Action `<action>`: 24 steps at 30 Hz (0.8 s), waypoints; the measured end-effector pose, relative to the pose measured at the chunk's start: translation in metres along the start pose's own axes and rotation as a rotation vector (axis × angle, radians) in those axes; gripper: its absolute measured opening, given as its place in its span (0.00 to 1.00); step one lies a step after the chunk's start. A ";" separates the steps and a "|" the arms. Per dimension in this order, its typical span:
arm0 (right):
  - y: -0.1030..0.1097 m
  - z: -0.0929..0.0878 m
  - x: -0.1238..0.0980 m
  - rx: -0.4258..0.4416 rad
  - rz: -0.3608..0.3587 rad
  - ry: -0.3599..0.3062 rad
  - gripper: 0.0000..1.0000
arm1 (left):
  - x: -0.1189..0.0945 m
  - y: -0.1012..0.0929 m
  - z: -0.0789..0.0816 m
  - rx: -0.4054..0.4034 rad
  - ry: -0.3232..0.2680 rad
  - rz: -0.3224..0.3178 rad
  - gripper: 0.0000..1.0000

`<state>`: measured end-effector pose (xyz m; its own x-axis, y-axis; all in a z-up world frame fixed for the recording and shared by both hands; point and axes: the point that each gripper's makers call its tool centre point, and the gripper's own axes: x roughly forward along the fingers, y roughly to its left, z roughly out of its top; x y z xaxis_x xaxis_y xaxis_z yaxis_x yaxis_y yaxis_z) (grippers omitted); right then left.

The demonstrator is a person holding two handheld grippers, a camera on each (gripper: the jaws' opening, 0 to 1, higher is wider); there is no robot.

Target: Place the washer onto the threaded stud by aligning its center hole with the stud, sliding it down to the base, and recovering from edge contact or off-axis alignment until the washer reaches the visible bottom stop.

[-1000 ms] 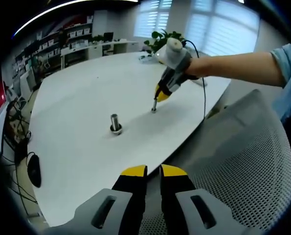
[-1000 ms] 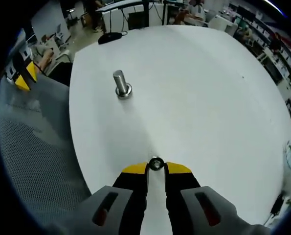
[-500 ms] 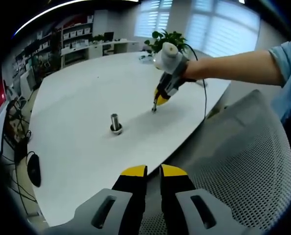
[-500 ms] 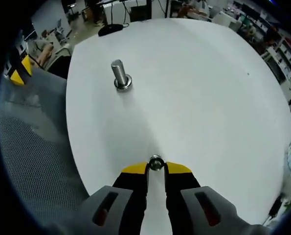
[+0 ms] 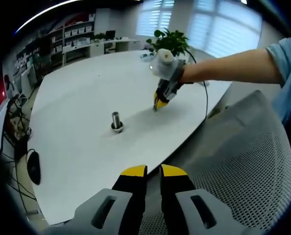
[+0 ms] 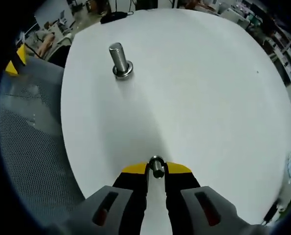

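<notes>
A steel threaded stud (image 6: 119,60) stands upright on the white table (image 6: 199,83), with a round collar at its foot; in the left gripper view the stud (image 5: 117,121) is at mid-table. My right gripper (image 6: 156,168) is shut on a small metal washer (image 6: 157,166), held between its yellow tips above the table, well short of the stud. From the left gripper view the right gripper (image 5: 159,104) hangs tip-down to the right of the stud, held by a person's hand. My left gripper (image 5: 154,170) hovers off the table's near edge, its jaws close together with nothing between them.
A grey mesh chair back (image 5: 238,166) sits below and right of the left gripper. A black mouse (image 5: 33,171) and cables lie at the table's left edge. A potted plant (image 5: 170,41) stands at the far end, with shelves and desks behind.
The right gripper has lifted the washer off the table and carried it slightly toward the far end. The stud looms a bit larger in the right gripper view. My left gripper has stayed put.
</notes>
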<state>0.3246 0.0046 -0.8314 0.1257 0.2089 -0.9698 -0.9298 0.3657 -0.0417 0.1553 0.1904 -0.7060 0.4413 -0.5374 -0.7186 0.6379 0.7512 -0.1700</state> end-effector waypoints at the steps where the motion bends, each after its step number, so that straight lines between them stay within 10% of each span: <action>1: 0.000 -0.001 0.001 -0.009 -0.006 0.005 0.15 | 0.000 0.000 0.000 0.000 -0.001 0.000 0.08; 24: 0.000 0.007 -0.026 0.104 0.009 -0.139 0.10 | 0.000 0.000 0.000 0.002 -0.003 0.002 0.08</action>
<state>0.3234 0.0052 -0.8042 0.1710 0.3333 -0.9272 -0.8912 0.4536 -0.0013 0.1553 0.1905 -0.7055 0.4447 -0.5367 -0.7171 0.6381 0.7517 -0.1669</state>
